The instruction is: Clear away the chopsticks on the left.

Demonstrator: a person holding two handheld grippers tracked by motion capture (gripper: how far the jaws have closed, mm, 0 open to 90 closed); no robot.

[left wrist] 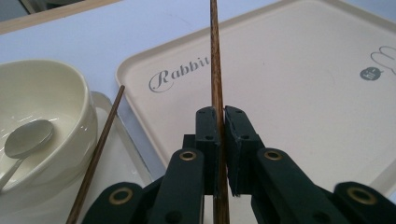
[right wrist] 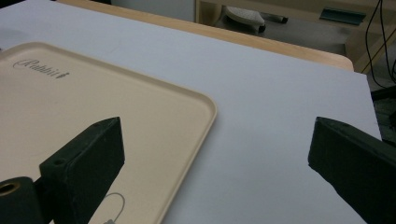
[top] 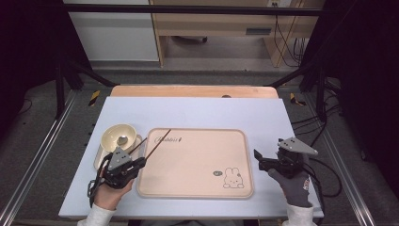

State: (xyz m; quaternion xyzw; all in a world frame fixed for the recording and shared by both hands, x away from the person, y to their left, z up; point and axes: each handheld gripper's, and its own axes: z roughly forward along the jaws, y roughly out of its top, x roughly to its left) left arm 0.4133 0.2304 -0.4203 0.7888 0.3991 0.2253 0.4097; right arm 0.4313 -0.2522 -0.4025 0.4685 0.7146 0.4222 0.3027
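While your left gripper (left wrist: 219, 116) is clamped on one wooden chopstick (left wrist: 215, 60), note that the stick's long axis runs far and right from the jaws, its tip over the far-left corner of the beige rabbit tray (top: 235, 188). Your left hand is the nearer one; the right gripper (top: 258, 159) hangs spread wide and empty beside the tray's right edge. The left gripper view adds a second chopstick (left wrist: 100, 149) lying left, against the cream bowl (left wrist: 70, 88) with its spoon (left wrist: 28, 137).
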